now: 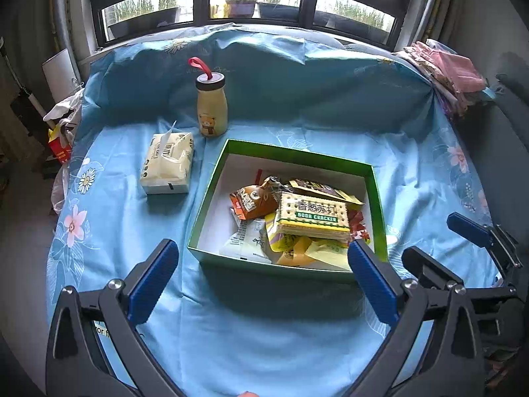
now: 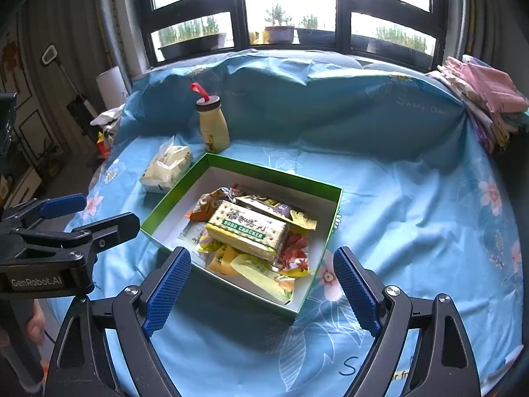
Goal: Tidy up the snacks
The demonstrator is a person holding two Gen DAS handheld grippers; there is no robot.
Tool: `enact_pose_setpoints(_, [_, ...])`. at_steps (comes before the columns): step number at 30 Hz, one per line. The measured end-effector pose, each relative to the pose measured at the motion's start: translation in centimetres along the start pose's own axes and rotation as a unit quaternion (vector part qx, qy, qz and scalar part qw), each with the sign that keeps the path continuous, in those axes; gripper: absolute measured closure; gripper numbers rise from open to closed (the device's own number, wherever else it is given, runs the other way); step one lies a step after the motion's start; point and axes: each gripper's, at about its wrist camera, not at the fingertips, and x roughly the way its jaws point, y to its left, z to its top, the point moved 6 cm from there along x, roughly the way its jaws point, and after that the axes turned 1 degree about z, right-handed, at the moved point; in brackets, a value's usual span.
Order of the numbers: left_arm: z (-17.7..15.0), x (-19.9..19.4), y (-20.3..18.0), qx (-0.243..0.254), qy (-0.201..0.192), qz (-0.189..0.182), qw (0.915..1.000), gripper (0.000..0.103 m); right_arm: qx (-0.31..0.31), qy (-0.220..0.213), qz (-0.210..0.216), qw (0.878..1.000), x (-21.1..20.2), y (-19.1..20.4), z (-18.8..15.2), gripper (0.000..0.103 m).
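Blue-padded, my left gripper [image 1: 261, 278] and right gripper [image 2: 263, 286] hover level near the surface's front edge, fingers spread apart, empty, facing the green box [image 1: 211, 178].

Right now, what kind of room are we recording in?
Probably a bedroom at home: the floral blue sheet looks spread over a bed under a window with potted plants outside, and folded clothes sit at the right edge.

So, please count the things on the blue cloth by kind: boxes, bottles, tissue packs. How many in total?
Green box with snacks: 1
Yellow bottle: 1
Tissue pack: 1
Total: 3
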Motion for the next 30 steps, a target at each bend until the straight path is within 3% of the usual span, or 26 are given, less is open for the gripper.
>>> enact_pose_setpoints(30, [0.4,1.7,0.1,0.011,0.005,0.026,0.9996,0.000,0.014,-0.002,-0.007,1.000,1.3,-1.6,0.0,0.015])
